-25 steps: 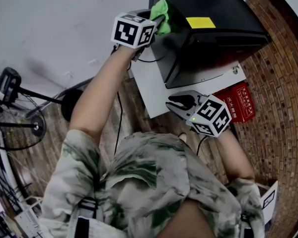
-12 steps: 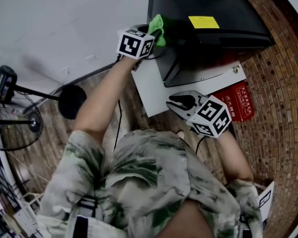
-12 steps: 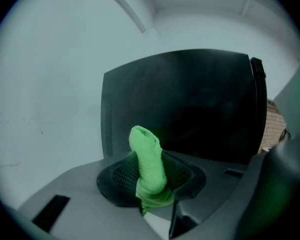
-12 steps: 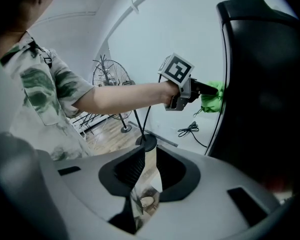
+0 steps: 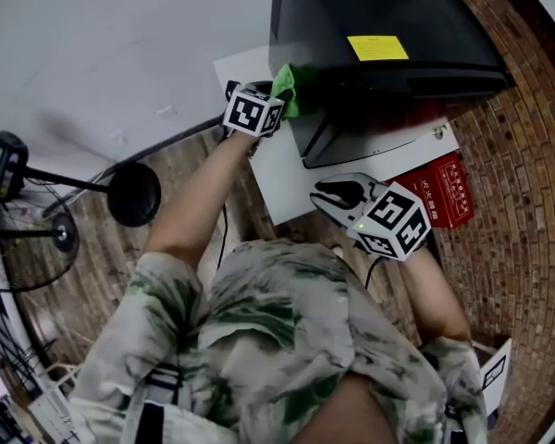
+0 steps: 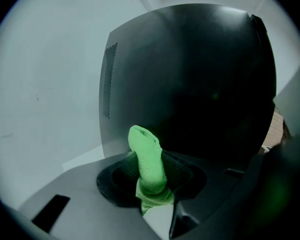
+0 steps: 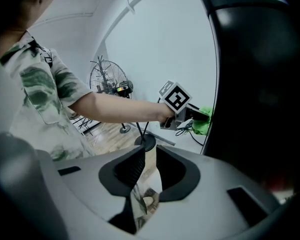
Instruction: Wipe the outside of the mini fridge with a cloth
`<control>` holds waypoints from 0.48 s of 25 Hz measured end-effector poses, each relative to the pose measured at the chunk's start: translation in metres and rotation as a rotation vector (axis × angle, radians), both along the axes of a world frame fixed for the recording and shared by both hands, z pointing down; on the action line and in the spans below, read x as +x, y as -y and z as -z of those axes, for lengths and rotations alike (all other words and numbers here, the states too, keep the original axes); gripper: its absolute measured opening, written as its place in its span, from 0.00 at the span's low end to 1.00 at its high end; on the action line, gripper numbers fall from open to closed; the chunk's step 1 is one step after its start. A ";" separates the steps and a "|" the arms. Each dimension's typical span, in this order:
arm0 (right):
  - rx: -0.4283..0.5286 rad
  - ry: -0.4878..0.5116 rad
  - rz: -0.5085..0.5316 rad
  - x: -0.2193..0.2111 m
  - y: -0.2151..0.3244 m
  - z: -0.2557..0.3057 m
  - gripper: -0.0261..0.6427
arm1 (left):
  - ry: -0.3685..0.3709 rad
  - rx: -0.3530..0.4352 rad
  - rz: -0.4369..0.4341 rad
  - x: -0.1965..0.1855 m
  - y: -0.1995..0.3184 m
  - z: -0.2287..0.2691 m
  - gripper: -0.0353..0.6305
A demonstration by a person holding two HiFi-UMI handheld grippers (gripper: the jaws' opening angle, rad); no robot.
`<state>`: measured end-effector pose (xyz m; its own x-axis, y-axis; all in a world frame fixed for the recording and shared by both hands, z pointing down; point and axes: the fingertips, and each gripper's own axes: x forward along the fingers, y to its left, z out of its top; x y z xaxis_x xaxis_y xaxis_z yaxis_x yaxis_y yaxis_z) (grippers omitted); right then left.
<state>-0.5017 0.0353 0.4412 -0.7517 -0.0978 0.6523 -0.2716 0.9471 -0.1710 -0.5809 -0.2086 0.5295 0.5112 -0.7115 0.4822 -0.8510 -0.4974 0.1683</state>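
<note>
Mini fridge [image 5: 379, 7], black, stands on a white board [image 5: 282, 178]. The right gripper [image 5: 331, 192] hovers near its front, its 2 jaws slightly apart with nothing between them. The left gripper [image 5: 276, 102] pinches a green cloth [image 5: 286, 83] against the fridge's left side wall. A yellow label [image 5: 377, 47] sits on top.

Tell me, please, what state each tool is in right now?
Left tool: closed on the bright green cloth.
Right tool: jaws slightly apart, holding nothing.
</note>
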 end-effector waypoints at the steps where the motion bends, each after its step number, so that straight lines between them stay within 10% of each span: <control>1: -0.001 -0.001 -0.001 0.000 0.001 -0.001 0.17 | 0.006 -0.014 -0.005 0.001 0.000 -0.008 0.25; 12: 0.029 0.014 -0.008 -0.002 0.009 0.008 0.17 | 0.012 0.099 0.046 -0.047 0.039 0.061 0.25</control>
<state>-0.5041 0.0268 0.4334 -0.7595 -0.1230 0.6388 -0.2775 0.9494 -0.1472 -0.6281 -0.2472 0.4683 0.4716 -0.7784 0.4144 -0.8750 -0.4714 0.1102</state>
